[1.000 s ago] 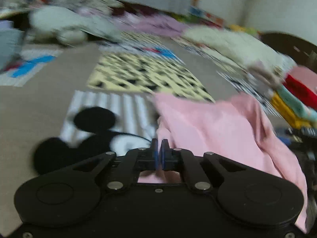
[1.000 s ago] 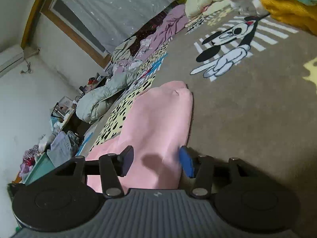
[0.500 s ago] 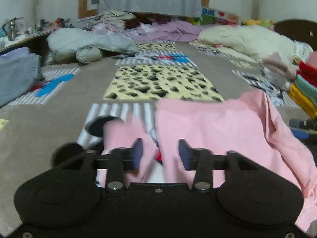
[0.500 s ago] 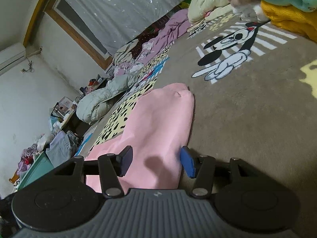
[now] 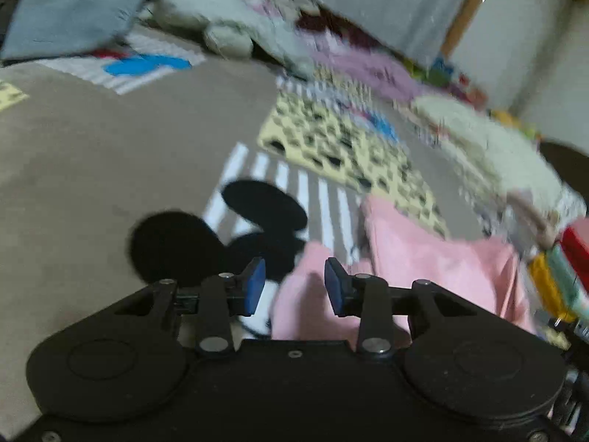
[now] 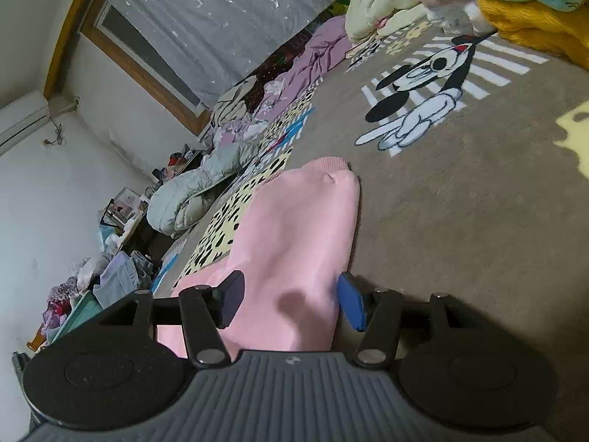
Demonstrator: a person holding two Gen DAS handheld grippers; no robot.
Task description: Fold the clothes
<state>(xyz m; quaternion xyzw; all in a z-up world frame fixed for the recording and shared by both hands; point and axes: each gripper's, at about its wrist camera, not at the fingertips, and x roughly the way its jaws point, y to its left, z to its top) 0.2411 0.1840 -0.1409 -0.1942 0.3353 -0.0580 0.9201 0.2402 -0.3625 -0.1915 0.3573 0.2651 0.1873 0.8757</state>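
Because the pink top [image 6: 294,228] is made of soft, thin cloth, it looks light and floppy, and I think it will bend and sag as soon as it is lifted. It will not break, but it can slip and bunch up, so the best places to grab it are the edges and corners, not the middle. The top lies flat on the brown cartoon rug [image 6: 460,221], which is the big thing to look for. In the right wrist view the top sits on the rug just beside a yellow patch with black spots [image 6: 221,228], and well apart from the cartoon mouse picture [image 6: 423,92]. In the left wrist view a loose pink flap [image 5: 313,287] of the top covers part of the black mouse ears [image 5: 221,235] drawn on the rug. The left gripper [image 5: 292,285] is spread open, and the pink flap sits just in front of the gap between its blue pads [image 5: 254,285]; it holds nothing. The right gripper [image 6: 291,304] is spread wide too, with the near end of the top lying between its two sides, but I cannot tell if the pads touch the cloth. A pile of folded clothes [image 6: 533,18] waits at the far edge of the rug.
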